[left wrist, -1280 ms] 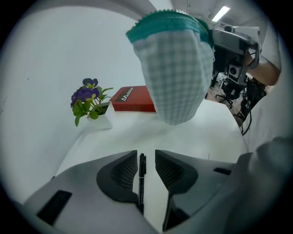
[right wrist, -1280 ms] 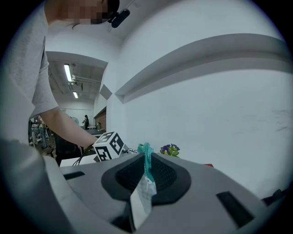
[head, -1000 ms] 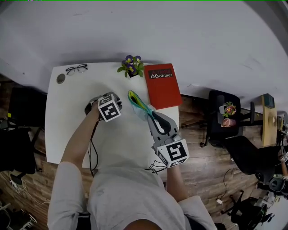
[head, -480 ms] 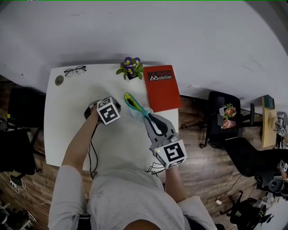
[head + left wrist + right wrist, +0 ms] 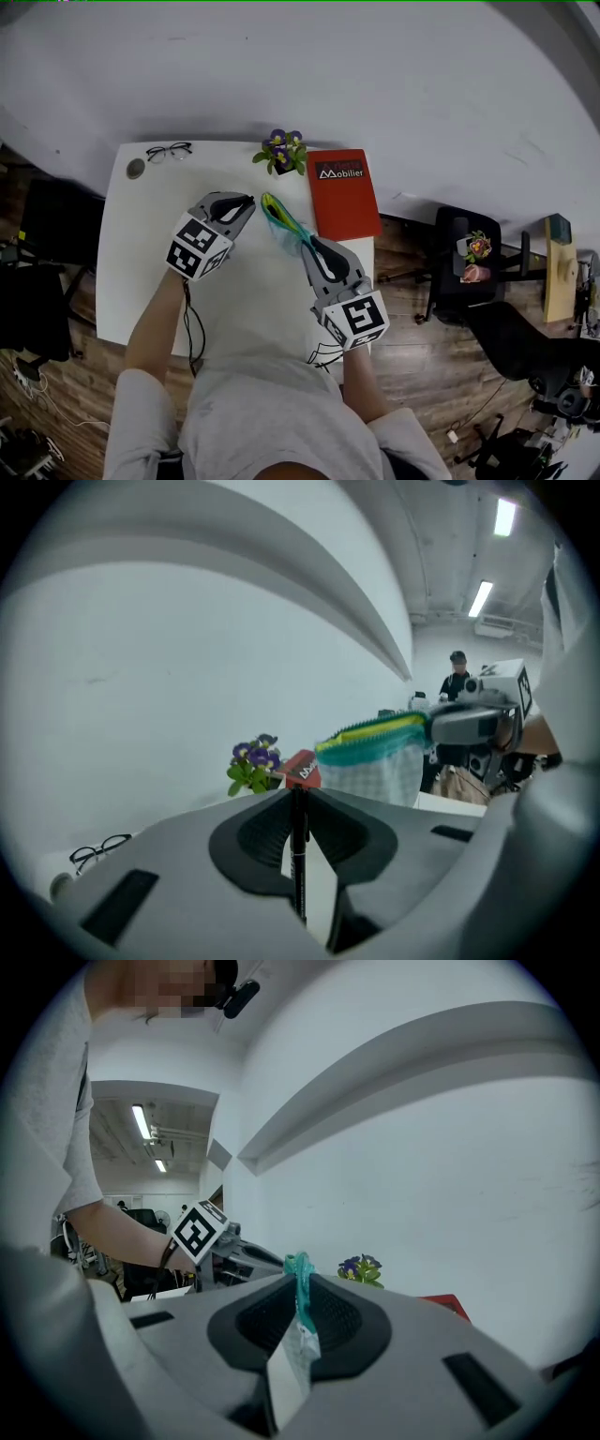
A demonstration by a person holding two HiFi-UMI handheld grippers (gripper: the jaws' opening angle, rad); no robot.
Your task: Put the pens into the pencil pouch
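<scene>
The pencil pouch (image 5: 280,217), teal with a yellow-green zip edge, hangs above the white table (image 5: 141,281). My right gripper (image 5: 307,244) is shut on its near end. In the right gripper view the teal edge of the pouch (image 5: 299,1290) is pinched between the jaws of that gripper (image 5: 300,1279). My left gripper (image 5: 246,201) points at the pouch from the left, a short gap away. It is shut on a black pen (image 5: 298,855) that stands upright between the jaws. From the left gripper view the pouch (image 5: 375,750) hangs just ahead and to the right.
A red book (image 5: 342,192) lies at the table's far right corner, and a potted purple flower (image 5: 284,150) stands beside it. Glasses (image 5: 170,150) and a small round object (image 5: 136,169) lie at the far left. Black chairs (image 5: 464,253) stand on the wooden floor to the right.
My left gripper has risen from the table and swung round, so its jaws now point at the pouch. The right gripper and pouch have barely moved.
</scene>
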